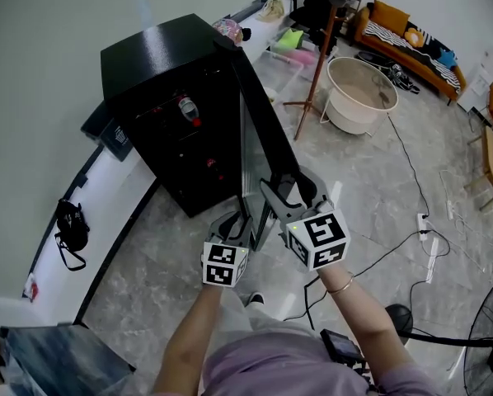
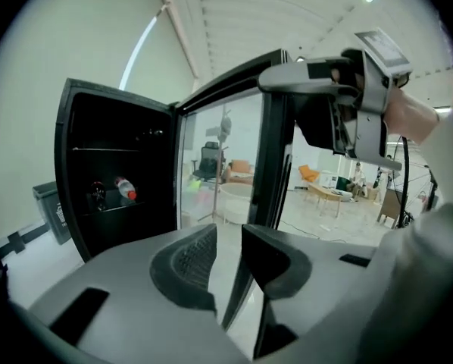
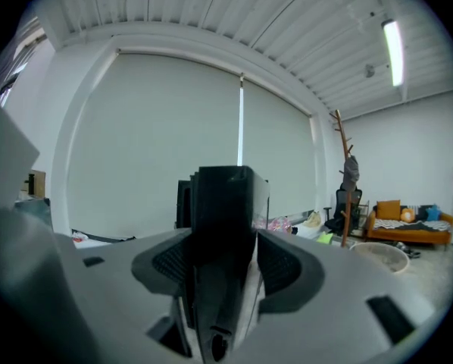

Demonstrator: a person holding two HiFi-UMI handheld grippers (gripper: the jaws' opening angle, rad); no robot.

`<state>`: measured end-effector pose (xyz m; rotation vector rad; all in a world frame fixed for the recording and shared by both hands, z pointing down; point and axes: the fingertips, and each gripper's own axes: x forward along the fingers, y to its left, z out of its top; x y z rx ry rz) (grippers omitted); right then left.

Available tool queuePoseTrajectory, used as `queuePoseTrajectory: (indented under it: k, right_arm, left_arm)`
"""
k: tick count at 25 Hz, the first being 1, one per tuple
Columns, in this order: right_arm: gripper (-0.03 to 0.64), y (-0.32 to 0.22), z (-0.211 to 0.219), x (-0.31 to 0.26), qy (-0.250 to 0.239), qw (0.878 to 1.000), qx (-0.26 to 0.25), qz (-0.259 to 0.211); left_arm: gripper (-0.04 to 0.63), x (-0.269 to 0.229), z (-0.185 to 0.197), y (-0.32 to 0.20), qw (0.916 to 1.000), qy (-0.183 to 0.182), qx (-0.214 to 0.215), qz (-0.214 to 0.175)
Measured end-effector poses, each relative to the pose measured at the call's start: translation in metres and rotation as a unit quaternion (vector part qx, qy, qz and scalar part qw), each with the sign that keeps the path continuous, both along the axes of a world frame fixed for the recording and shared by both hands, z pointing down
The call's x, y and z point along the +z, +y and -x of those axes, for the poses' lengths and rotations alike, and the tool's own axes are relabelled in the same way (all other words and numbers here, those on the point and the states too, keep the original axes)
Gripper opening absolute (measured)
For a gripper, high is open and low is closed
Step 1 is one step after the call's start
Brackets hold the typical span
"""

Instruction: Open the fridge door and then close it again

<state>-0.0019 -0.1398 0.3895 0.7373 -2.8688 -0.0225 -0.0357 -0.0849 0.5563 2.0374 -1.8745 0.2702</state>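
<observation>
The black fridge (image 1: 160,64) stands against the wall with its glass door (image 1: 259,114) swung wide open towards me. A bottle with a red cap (image 1: 188,108) lies on a shelf inside. My right gripper (image 1: 292,196) is shut on the door's free edge; in the right gripper view the black door edge (image 3: 223,211) fills the space between the pads of that gripper (image 3: 225,268). My left gripper (image 1: 237,225) hovers just left of it, low by the door. Its jaws (image 2: 228,260) stand slightly apart with no pad pressing on the door frame (image 2: 276,158).
A wooden coat stand (image 1: 316,64) and a white tub (image 1: 358,89) stand behind the door. An orange sofa (image 1: 407,44) is at the far right. Cables and a power strip (image 1: 424,225) lie on the floor; a fan (image 1: 490,337) is at the lower right. A black bag (image 1: 71,225) sits on the white ledge.
</observation>
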Motion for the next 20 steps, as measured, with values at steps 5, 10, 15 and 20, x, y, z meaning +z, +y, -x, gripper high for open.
queuePoseTrajectory:
  k: [5,10,15,20]
  right_arm:
    - [0.247,-0.012,-0.013,0.004,0.0,1.0,0.013,0.007]
    - [0.242,-0.023,-0.023,0.008,-0.008,0.999,0.03,0.021]
    - [0.244,-0.031,-0.037,0.01,-0.012,0.998,0.052,0.017]
    - [0.242,-0.049,-0.054,0.007,-0.021,0.997,0.07,0.015]
  left_arm:
    - [0.1,-0.039,0.008,-0.032,0.9992,-0.013,-0.005,-0.039]
    - [0.1,-0.077,0.003,-0.062,0.9969,-0.022,0.006,-0.076]
    - [0.1,-0.104,-0.009,-0.089,0.9931,-0.021,0.027,-0.112]
    - [0.1,-0.116,-0.02,-0.119,0.9904,-0.022,0.049,-0.128]
